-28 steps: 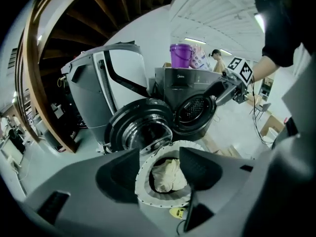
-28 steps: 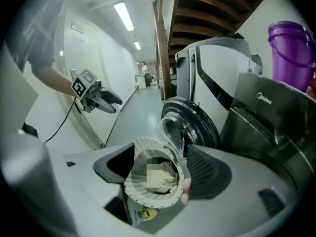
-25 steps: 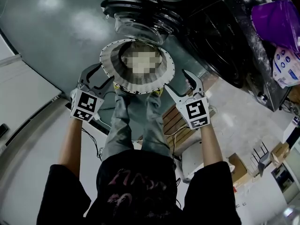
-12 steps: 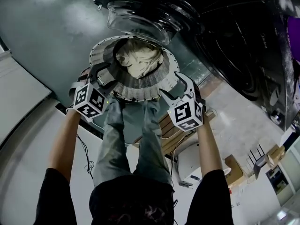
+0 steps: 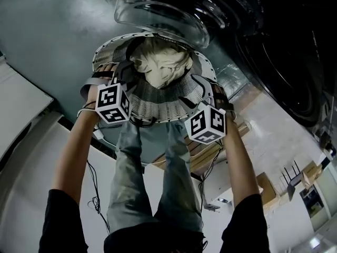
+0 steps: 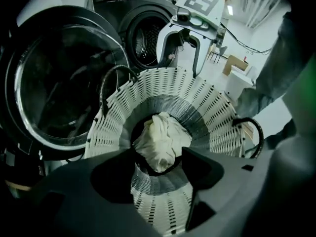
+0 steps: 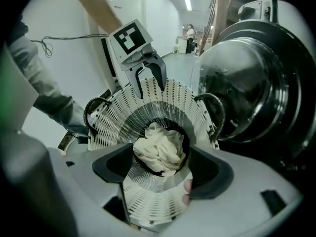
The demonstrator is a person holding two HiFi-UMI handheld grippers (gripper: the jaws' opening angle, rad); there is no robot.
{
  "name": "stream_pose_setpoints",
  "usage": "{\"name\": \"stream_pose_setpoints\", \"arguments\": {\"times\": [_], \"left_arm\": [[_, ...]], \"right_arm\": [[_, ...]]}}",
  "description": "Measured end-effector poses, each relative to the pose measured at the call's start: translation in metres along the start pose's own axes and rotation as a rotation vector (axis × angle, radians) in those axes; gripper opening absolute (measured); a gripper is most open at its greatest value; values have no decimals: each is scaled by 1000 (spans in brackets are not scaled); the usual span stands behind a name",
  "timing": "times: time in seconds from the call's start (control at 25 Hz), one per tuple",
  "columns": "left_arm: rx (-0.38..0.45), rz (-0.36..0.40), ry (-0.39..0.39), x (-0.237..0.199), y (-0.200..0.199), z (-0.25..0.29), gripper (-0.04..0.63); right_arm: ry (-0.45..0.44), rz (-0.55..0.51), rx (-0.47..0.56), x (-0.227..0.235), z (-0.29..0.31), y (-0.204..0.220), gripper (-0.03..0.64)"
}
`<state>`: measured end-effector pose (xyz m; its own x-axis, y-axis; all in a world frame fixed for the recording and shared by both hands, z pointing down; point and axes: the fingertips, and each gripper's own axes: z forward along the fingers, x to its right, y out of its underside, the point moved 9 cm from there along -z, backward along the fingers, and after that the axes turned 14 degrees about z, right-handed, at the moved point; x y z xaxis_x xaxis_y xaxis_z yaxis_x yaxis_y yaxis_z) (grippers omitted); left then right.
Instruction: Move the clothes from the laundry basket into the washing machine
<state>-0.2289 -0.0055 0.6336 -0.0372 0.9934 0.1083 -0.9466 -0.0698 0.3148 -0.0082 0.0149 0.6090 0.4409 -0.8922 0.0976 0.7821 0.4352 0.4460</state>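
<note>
At the bottom of the laundry basket: one cream bundle of clothes, with a gripper at either side of the rim.
The clothes [image 5: 160, 67] are seen crumpled at the bottom of the white slatted laundry basket [image 5: 158, 105], their lower edge cut off by the jaw bodies in both gripper views. The left gripper [image 6: 159, 158] is held with jaws apart, having just been opening, and the basket's near wall shows in the gap. The right gripper [image 7: 160, 157] is likewise held wide. Whether any pad touches the slats cannot be made out. Beside the basket, the washing machine [image 6: 143, 38] is shown with its door [image 6: 54, 93] swung open, the drum dark.
</note>
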Motion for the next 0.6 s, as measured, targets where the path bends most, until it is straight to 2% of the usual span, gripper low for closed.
{"name": "stream_pose_setpoints", "arguments": {"times": [0.44,0.6], "left_arm": [[-15,69,72,1,13,83,311],[-32,68,74,4,21,120,319]], "right_arm": [[-12,-96,-89,3,81,18,359],[-8,-114,-113,1,121,29,362]]}}
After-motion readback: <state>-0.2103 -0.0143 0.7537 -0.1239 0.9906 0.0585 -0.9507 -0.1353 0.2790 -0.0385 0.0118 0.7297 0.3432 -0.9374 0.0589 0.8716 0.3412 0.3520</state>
